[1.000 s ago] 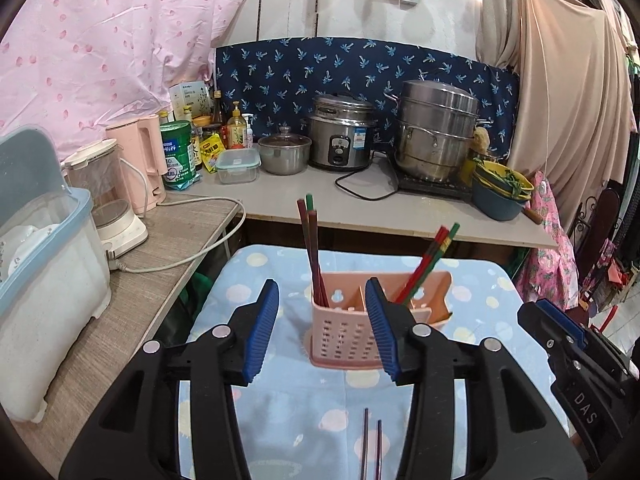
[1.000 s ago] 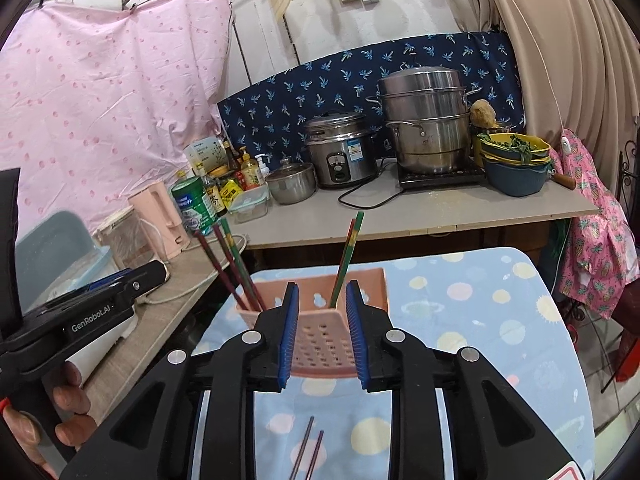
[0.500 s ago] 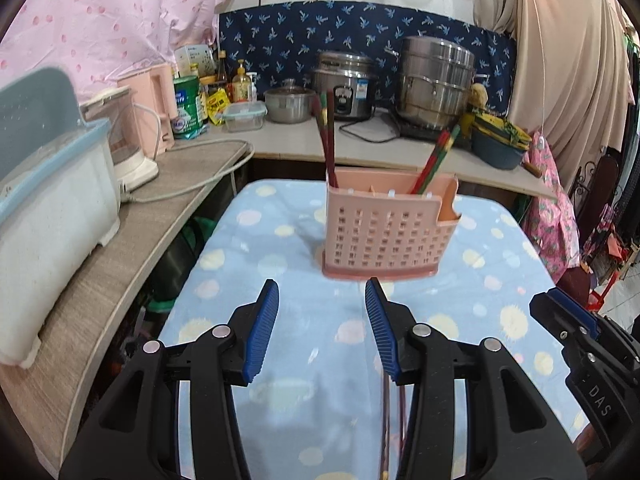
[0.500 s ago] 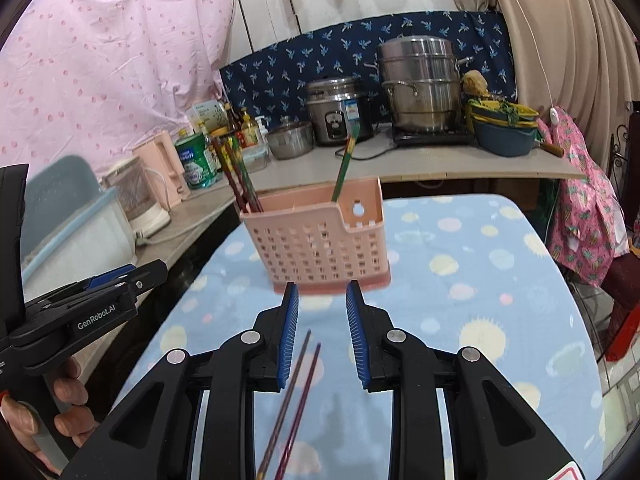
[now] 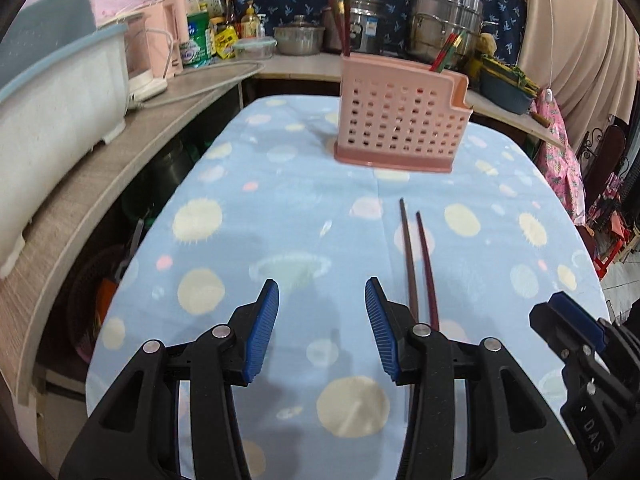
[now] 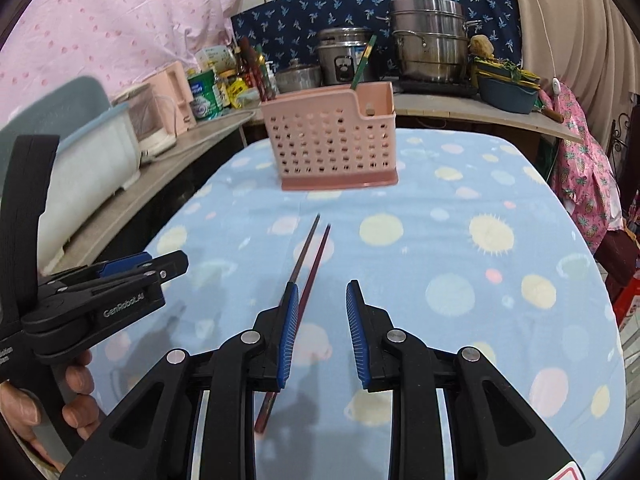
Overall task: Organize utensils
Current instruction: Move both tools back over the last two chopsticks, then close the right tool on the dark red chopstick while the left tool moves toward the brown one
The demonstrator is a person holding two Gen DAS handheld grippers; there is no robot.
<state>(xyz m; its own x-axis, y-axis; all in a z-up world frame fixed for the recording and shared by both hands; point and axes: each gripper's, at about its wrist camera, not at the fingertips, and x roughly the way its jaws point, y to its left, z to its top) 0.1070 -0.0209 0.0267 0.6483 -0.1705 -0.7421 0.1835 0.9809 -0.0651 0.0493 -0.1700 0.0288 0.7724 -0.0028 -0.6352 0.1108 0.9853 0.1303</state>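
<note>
Dark chopsticks, near ends behind right gripper

Two chopsticks lie on the tablecloth before the holder, with the counter behind.

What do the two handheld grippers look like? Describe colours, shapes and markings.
Both the left gripper and the right gripper have matte black angular frames with silver rivets and ribbed blue pads. The left body reads GenRobot.AI in white; the right body reads DAS.
</note>
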